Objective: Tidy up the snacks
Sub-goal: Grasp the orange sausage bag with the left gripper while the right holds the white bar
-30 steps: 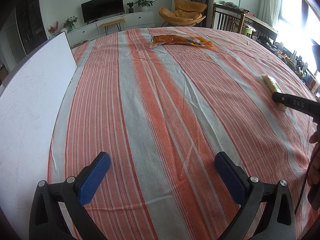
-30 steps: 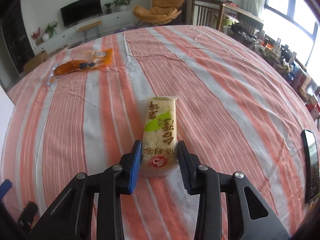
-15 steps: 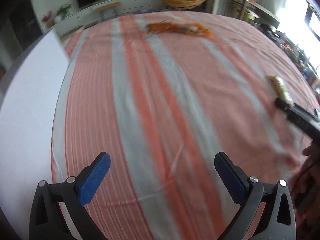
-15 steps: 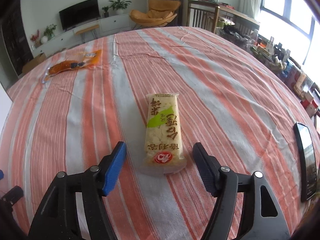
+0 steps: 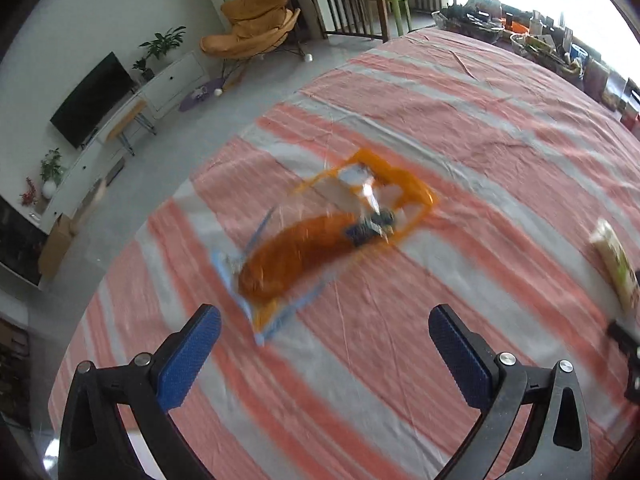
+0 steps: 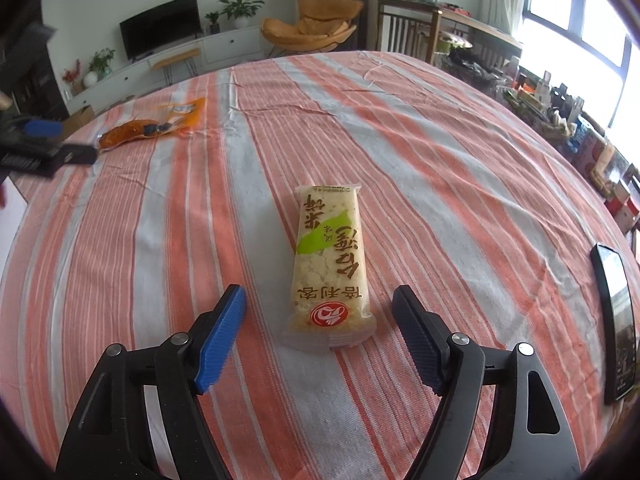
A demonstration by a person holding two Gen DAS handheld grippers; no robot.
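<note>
Right claw (image 6: pixel 318 334) has let go of the rice bar (image 6: pixel 330 268): wide now, bar flat on the desk (image 6: pixel 440 168) between its tips. Left claw (image 5: pixel 320 344), wide and empty, has swung over to the orange pack (image 5: pixel 316 248). I reckon that's my next pick. Left view is blurred; right view shows the pack sharp, far left.

Left wrist view: tilted, blurred, above the tablecloth (image 5: pixel 460 120), close over the orange packet (image 5: pixel 320 240);
Right wrist view: level, facing the TV (image 6: pixel 160 28);
Shared: both packets, armchair (image 6: pixel 316 28)

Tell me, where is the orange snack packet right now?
The orange snack packet lies on the striped tablecloth, just ahead of the open left gripper.
</note>
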